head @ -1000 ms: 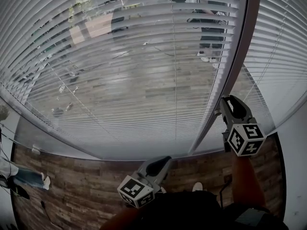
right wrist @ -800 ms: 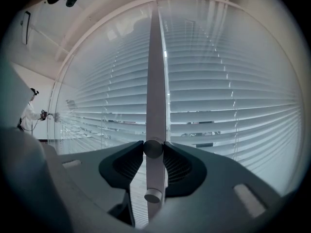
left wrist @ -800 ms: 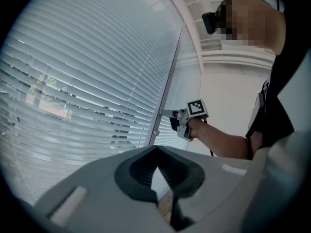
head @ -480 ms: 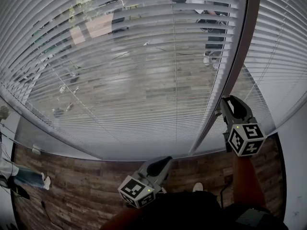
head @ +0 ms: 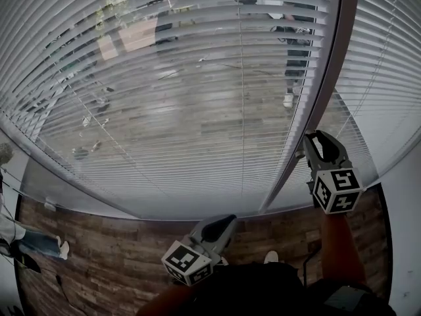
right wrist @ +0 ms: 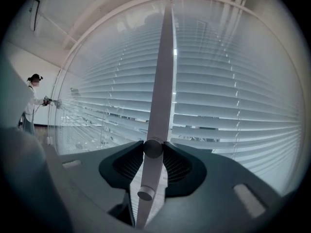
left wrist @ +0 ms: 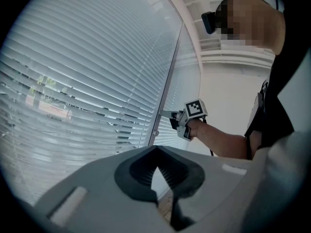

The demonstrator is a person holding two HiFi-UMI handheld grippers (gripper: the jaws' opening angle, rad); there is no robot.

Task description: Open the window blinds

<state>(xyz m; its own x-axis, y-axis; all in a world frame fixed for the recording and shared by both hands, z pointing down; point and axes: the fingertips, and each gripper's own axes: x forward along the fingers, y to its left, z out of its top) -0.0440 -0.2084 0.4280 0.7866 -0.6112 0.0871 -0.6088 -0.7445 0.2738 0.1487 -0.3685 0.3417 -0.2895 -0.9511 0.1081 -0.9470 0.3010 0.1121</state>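
L gripper (head: 223, 221) is hanging low, jaws shut on nothing, well apart from the blinds (head: 164, 110), which are showing the outside thru partly tilted gaps. The tilt rod (right wrist: 149, 171) is running upright, long axis vertical, just beside the window post (head: 329, 78). R gripper (head: 316, 142) is pointing roughly level at it, forearm reaching fwd, jaws clamping the rod from both sides. Next move is prob. a twist about the rod's axis, so it's R hand's job.

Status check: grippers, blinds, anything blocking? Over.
Right gripper clamped on the rod. Left gripper shut, empty, held low. Blinds partly tilted, outside showing through. Nothing in the way.
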